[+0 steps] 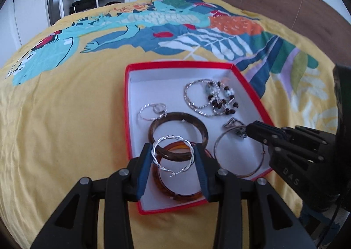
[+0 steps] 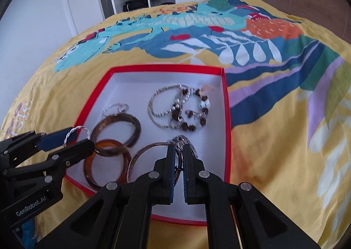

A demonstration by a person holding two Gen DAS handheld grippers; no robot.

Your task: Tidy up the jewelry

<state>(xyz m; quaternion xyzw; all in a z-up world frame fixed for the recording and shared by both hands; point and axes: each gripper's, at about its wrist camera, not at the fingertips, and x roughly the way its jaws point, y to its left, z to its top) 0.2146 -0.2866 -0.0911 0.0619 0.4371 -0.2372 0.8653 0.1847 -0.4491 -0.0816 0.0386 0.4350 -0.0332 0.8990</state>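
**Ana:** Yellow bedspread (image 1: 54,117) with the big printed pattern, a wardrobe at the back, and on the cover the red box (image 1: 127,104) lined in white. Start at the left of it?

**Ben:** Yes. Leftmost inside is a small silver hoop pair (image 1: 152,111), touching the dark brown bangle (image 1: 177,127), which overlaps the amber bangle (image 1: 177,192) nearer the front wall.

**Ana:** And the left gripper (image 1: 174,156)?

**Ben:** About half open, with a twisted silver hoop (image 1: 173,154) spanning its two blue pads, so I judge it held. It hangs directly above those two bangles, ring face towards the camera.

**Ana:** Further right?

**Ben:** A beaded cluster with silver rings (image 1: 210,97) lies towards the far right corner. Below it, the right gripper (image 2: 178,150) has its jaws nearly together, pinched on a thin wire hoop (image 2: 147,150) at its clasp end. The loop trails left over the box floor.

**Ana:** So what decides the drop?

**Ben:** Each hoop already sits over the box. The left one is above the bangles, so it looks nearer the matching small hoops at far left.
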